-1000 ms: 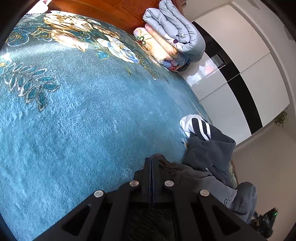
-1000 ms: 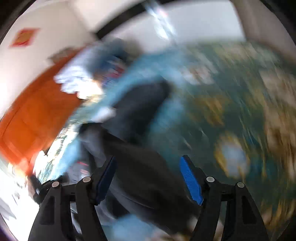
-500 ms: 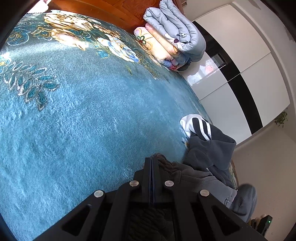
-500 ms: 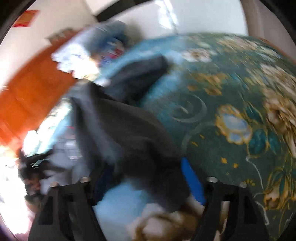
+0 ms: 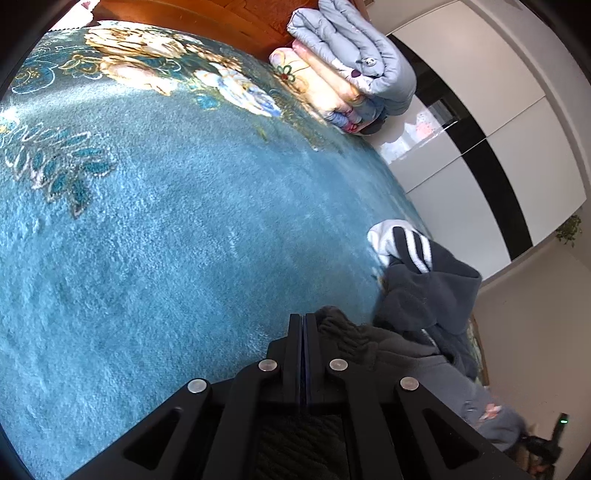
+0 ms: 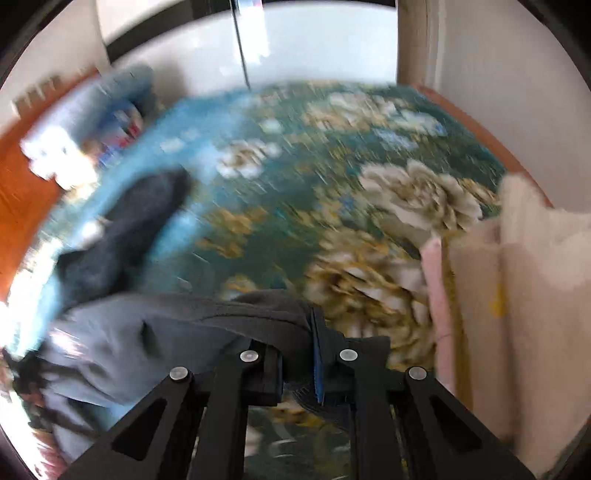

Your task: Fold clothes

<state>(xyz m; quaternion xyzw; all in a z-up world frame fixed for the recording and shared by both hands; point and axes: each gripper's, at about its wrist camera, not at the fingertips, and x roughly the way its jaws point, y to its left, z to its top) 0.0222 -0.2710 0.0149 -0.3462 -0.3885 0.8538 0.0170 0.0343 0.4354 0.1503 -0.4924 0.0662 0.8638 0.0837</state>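
Two grippers, both clamped on one dark grey garment (image 5: 413, 354), anchor my view across a bed. Nearest, my left gripper (image 5: 303, 325) has its jaws pressed together on a ribbed edge of the cloth, pinning it low against the blue floral blanket (image 5: 166, 221), probably to hold that corner while the other end travels. My right gripper (image 6: 314, 332) bites a second edge of the same garment (image 6: 147, 332); the heavy blur suggests it is swinging the fabric, though toward a fold or a spread I cannot judge. Beyond lies one black-and-white striped piece (image 5: 402, 243) beside the heap. Farthest, one stack of folded quilts (image 5: 351, 70) rests at the wooden headboard (image 5: 221, 18).
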